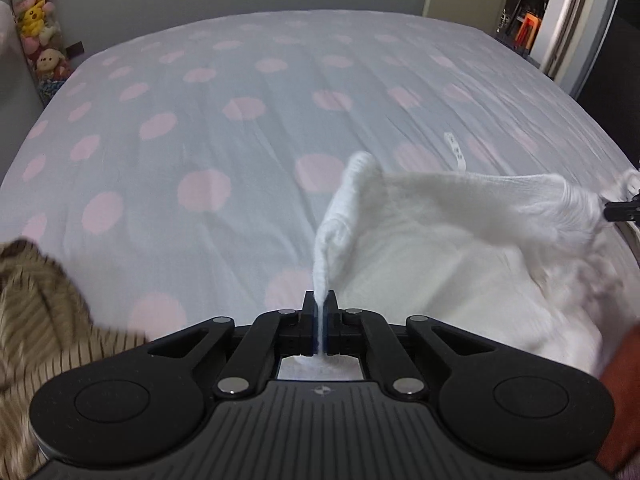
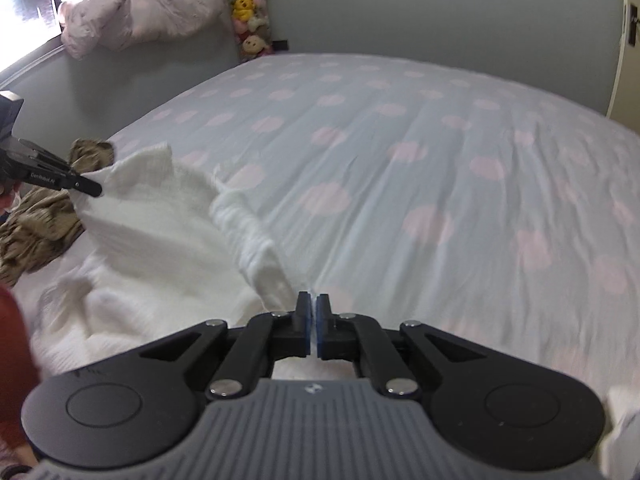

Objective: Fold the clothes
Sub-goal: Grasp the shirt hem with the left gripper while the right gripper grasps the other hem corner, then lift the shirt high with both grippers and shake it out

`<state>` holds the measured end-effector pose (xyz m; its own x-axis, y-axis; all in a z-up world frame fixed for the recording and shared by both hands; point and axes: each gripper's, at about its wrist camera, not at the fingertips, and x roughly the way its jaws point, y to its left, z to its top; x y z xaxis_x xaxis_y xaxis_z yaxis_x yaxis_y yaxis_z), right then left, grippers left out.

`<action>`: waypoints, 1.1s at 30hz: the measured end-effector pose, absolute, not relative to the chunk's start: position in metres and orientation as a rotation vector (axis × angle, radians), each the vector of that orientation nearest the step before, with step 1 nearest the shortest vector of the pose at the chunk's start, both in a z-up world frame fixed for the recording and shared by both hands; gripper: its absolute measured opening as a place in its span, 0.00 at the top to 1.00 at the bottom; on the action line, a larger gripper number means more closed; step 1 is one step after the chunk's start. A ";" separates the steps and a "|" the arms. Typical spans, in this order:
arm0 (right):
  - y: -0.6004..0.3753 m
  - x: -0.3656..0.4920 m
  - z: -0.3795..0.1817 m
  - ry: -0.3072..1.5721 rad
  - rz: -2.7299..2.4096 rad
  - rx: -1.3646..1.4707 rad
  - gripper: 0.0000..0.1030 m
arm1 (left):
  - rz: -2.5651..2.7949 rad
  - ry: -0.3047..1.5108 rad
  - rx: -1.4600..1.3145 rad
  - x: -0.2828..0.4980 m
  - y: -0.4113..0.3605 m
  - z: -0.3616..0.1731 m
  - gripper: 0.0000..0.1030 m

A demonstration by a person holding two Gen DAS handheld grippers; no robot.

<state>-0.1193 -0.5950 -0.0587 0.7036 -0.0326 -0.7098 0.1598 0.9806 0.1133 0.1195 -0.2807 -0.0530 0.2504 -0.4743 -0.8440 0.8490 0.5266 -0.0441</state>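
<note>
Step in hand appears to be lifting a white ribbed knit garment (image 1: 460, 240) to spread it for folding: the left gripper (image 1: 320, 312) is pressed together on one edge of the fabric, the right gripper (image 2: 313, 312) pinches another edge, and the cloth hangs between them above the grey bedsheet with pink dots (image 1: 200, 120). A brown striped garment (image 1: 36, 320) lies heaped beside the left gripper. Next move likely calls for drawing both grippers apart, then lowering the fabric flat ahead.

Bed (image 1: 280, 92) lies open ahead; white garment (image 1: 460, 240) stretches across the near side, brown garment (image 1: 36, 312) at left.
</note>
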 end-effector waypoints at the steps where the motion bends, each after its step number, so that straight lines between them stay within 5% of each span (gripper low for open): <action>1: -0.588 -0.125 -0.061 0.796 -0.100 0.174 0.97 | -0.950 0.943 0.482 0.112 -0.276 -0.053 1.00; 12: -0.524 -0.154 -0.076 0.858 -0.062 -0.009 0.88 | -0.966 0.943 0.552 0.065 -0.260 -0.057 1.00; 14: -0.509 -0.154 -0.074 0.852 -0.043 -0.108 0.67 | -0.966 0.933 0.552 0.060 -0.258 -0.054 1.00; 15: -0.501 -0.153 -0.073 0.850 -0.033 -0.164 0.65 | -0.967 0.928 0.552 0.058 -0.258 -0.052 1.00; 29: -0.468 -0.096 -0.092 0.946 0.249 -0.927 0.51 | -0.948 0.924 0.552 0.057 -0.253 -0.053 1.00; 33: -0.461 -0.088 -0.114 0.979 0.287 -1.010 0.59 | -0.949 0.928 0.549 0.060 -0.253 -0.053 1.00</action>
<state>-0.0875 -0.4615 -0.1136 0.5628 -0.2176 -0.7974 -0.6133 0.5369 -0.5793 0.0599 -0.2525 -0.0530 0.2610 -0.4411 -0.8587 0.8684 0.4957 0.0093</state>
